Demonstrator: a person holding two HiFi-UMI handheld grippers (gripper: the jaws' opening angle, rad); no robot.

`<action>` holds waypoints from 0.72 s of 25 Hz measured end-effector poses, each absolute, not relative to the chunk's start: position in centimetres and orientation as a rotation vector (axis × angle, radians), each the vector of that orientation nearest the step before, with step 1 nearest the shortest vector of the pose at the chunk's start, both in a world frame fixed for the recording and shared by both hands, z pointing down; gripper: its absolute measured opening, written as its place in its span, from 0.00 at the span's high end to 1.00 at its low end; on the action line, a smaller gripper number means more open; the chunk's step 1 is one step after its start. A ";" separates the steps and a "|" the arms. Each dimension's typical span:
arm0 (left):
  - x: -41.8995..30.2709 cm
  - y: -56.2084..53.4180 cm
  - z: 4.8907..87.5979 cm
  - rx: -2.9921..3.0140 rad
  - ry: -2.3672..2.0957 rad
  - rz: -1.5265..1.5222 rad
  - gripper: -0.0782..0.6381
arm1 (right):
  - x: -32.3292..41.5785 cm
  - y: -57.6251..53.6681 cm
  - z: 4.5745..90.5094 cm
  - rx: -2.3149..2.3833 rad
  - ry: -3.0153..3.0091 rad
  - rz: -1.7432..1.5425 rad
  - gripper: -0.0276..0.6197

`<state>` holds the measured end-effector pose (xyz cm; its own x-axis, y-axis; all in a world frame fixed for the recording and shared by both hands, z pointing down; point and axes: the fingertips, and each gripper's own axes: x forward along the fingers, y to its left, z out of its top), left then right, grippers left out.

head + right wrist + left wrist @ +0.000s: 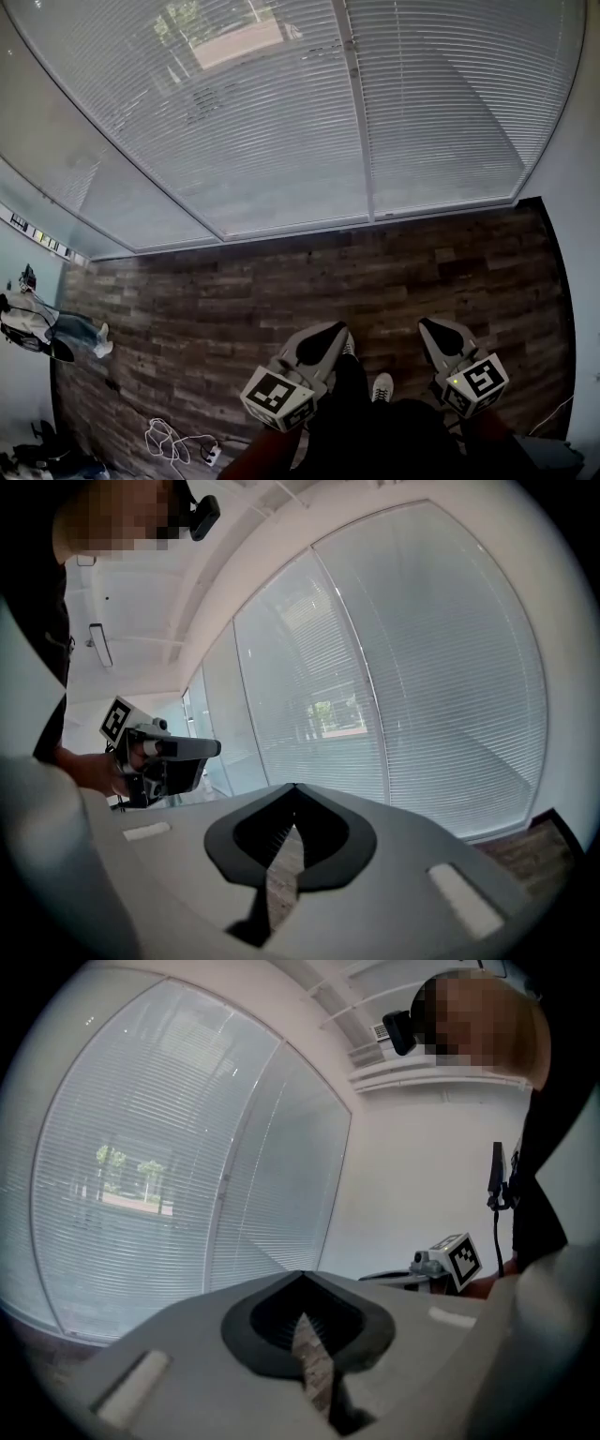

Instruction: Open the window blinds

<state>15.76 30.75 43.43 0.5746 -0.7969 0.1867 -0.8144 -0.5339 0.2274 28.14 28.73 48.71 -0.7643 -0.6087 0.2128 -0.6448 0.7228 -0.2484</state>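
Note:
White slatted window blinds (281, 122) hang lowered over a wide window ahead of me, with trees dimly visible through the slats. The blinds fill the left gripper view (159, 1176) and the right gripper view (412, 667). My left gripper (323, 339) is held low over the floor, jaws shut on nothing, tips meeting (302, 1276). My right gripper (433, 330) is beside it, also shut and empty (293, 787). Both are well short of the blinds. No cord or wand is visible.
A vertical window post (356, 112) splits the blinds into two panels. Dark wood-plank floor (281, 291) runs to the sill. Tangled white cables (173, 439) lie at the lower left. My shoe (381, 386) shows between the grippers. A white wall (577, 187) closes the right.

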 end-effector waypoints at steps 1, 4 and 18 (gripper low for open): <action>15.5 30.4 43.8 2.517 -1.323 0.098 0.89 | 27.9 28.4 48.9 1.020 -2.801 0.468 0.92; 14.2 28.9 44.5 2.501 -1.332 0.128 0.89 | 26.9 26.7 49.1 1.023 -2.782 0.480 0.92; 6.1 17.5 44.1 2.526 -1.348 0.094 0.89 | 19.2 14.9 49.1 1.016 -2.767 0.427 0.92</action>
<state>6.08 17.46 44.09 0.5635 -0.8050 0.1856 -0.8230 -0.5275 0.2107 19.24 14.93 49.08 -0.7555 -0.6064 0.2478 -0.6529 0.7279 -0.2092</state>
